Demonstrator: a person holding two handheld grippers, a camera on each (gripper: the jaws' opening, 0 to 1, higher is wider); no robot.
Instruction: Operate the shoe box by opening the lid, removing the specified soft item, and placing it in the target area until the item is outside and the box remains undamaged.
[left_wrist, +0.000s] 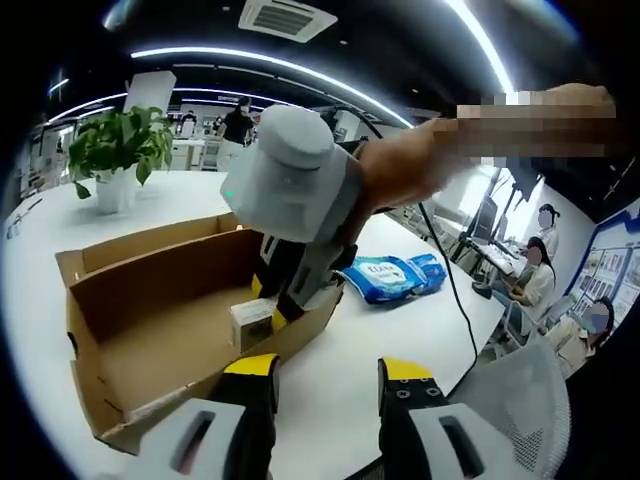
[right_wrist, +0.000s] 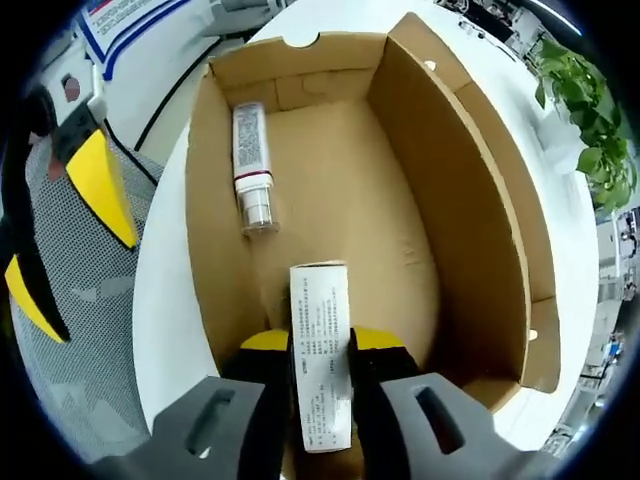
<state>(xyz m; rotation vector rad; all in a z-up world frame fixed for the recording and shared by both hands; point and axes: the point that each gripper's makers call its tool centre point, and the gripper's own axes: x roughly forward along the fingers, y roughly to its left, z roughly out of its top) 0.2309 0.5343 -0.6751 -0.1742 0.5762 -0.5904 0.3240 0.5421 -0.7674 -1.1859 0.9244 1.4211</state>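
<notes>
Inside the shoe box (right_wrist: 470, 190), right gripper (right_wrist: 320, 345) fingers clamp a small carton (right_wrist: 320, 360); left gripper (left_wrist: 325, 372) fingers gape.

tube (right_wrist: 251, 168) in box (right_wrist: 480, 190), pack (left_wrist: 390, 277) probably beside

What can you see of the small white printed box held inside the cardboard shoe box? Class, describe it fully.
The small white printed box is a narrow, oblong carton, seemingly thin card, its upper face covered in fine print too small to read. It lies lengthwise between the yellow-tipped jaws of the right gripper, which are shut on its long sides. It sits inside the open cardboard shoe box, over the floor near one end. A white tube lies apart from it, along one wall. In the left gripper view the box shows a pale end face.
</notes>
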